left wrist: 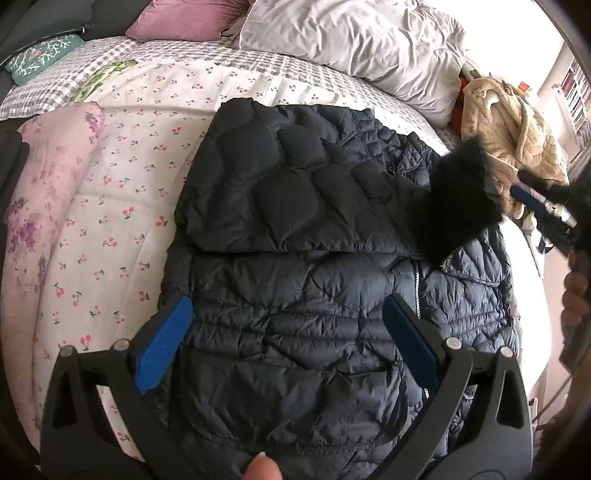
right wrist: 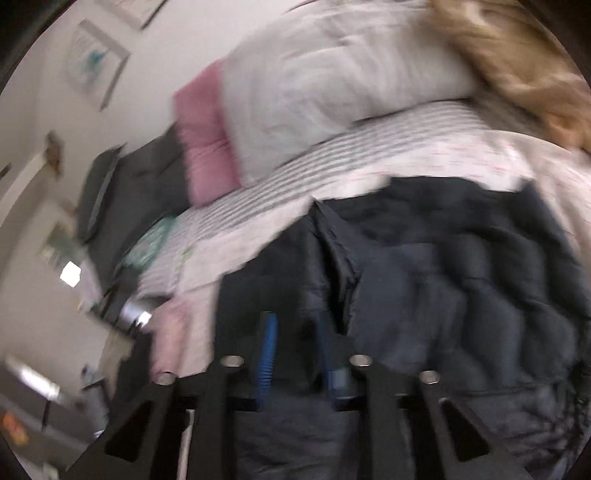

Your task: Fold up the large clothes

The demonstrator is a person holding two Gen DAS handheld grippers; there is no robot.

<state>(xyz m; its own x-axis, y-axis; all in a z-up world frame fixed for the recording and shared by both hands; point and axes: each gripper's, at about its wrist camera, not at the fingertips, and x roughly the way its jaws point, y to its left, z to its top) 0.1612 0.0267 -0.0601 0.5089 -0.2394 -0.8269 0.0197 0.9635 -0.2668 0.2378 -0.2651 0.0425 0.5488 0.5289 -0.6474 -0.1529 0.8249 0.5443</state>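
Bedroom scene: wide bed with a white cherry-print quilt (left wrist: pixel 122 177) over a grey-white checked sheet (left wrist: pixel 266 61), crumpled pale grey pillow (left wrist: pixel 351 40) and dusty-pink pillow (left wrist: pixel 184 18) at the head, teal patterned cushion (left wrist: pixel 42 55) at the far left. Beige fleece robe (left wrist: pixel 517 129) heaped off the bed's right side.

Dark navy quilted puffer jacket (left wrist: pixel 295 258) lies flat on the quilt, centre-right of the bed. Long axis runs from the near edge up toward the pillows, hem end nearest the left camera. One sleeve (left wrist: pixel 295 184) is folded across the body, running crosswise, its black fur cuff (left wrist: pixel 465 206) pointing to the right. Fabric is matte, crinkled, stitched in horizontal channels on the body and rounded scale-like pads on the sleeve. Zipper (left wrist: pixel 417 291) shows as a thin silver line down the right part of the front.

Left gripper (left wrist: pixel 288 310) hovers just above the lower jacket, blue-padded fingers spread wide apart, nothing between them; a fingertip (left wrist: pixel 262 467) shows at the bottom edge.

Right wrist view is heavily motion-blurred. Right gripper (right wrist: pixel 295 354) is low over the jacket's edge, blue pads (right wrist: pixel 267 354) close together with dark fabric between them; looks clamped on the jacket, though blur leaves the contact itself unclear.
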